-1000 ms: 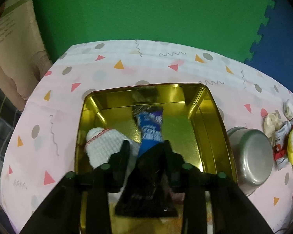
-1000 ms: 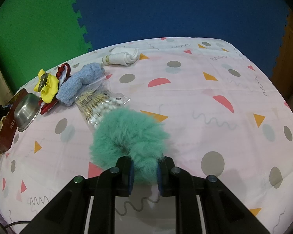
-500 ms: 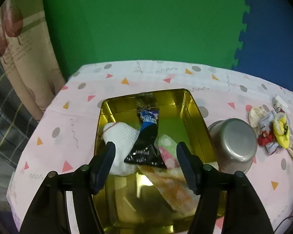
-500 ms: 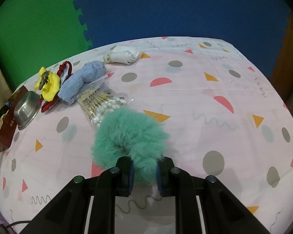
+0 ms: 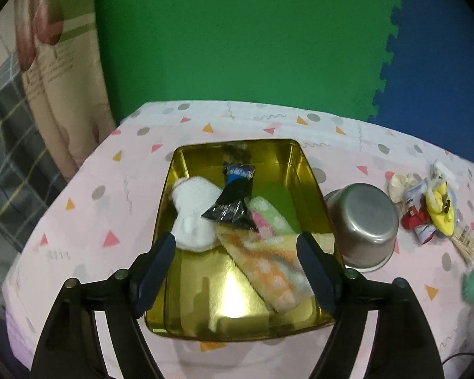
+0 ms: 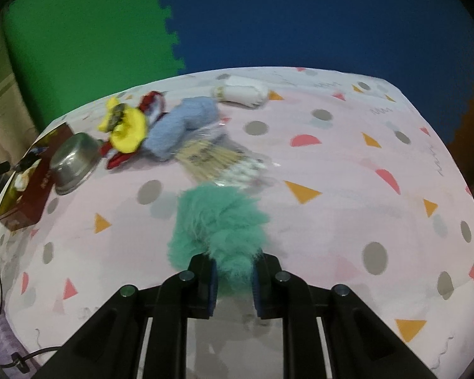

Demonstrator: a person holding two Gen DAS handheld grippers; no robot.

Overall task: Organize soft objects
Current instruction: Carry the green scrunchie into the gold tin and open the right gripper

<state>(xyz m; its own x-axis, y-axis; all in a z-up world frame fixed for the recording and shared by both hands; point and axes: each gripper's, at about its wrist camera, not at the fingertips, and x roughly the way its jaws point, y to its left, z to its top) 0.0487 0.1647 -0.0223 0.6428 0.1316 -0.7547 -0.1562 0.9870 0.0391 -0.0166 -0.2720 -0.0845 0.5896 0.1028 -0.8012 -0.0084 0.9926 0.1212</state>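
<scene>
Over the gold tin (image 5: 166, 195), your left gripper (image 5: 237, 263) has let the black packet (image 5: 232, 207) drop among the cloths and its empty jaws are still opening. Your right gripper (image 6: 235, 287) stays clamped on the teal pom-pom (image 6: 218, 224), lifted clear of the table (image 6: 347, 170); it goes in next.

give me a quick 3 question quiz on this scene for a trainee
1. True or false: the right claw is shut on the fluffy teal scrunchie.
2. Which lies on top in the gold tin? A) black and blue packet B) white knit cloth C) orange checked towel
3. What stands just right of the tin in the left wrist view?

Key: 1 true. 2 A. 3 the upturned steel bowl. The left claw holds nothing; its jaws are opening.
</scene>
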